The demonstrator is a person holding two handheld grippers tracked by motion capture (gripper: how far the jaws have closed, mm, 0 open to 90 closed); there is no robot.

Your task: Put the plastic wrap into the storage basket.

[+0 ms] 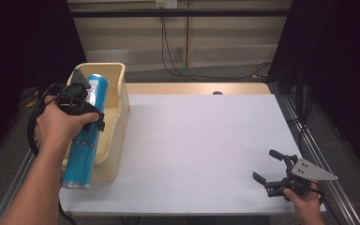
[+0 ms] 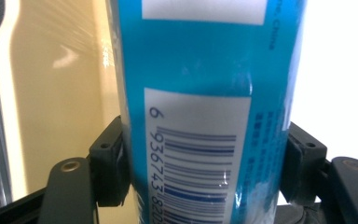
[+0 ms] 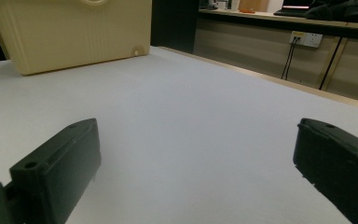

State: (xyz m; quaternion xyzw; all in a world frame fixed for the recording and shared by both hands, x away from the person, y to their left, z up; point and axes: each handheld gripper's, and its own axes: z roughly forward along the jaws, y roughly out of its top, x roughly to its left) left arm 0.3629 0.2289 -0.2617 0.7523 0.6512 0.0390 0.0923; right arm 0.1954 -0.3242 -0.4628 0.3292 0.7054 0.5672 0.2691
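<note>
A long blue can (image 1: 86, 132) with a white barcode label lies lengthwise over the cream plastic bin (image 1: 116, 110) at the table's left side. My left gripper (image 1: 85, 108) is shut on the blue can (image 2: 205, 112) around its middle; both black pads press on its sides. The can's near end sticks out past the bin's front edge. My right gripper (image 1: 266, 165) rests low at the table's front right corner, open, with bare white tabletop between its jaws (image 3: 191, 154).
The cream bin (image 3: 74, 32) stands at the left edge of the white table (image 1: 201, 140). A wooden strip runs along the far edge. Cables and a wall socket (image 3: 306, 38) lie beyond the table.
</note>
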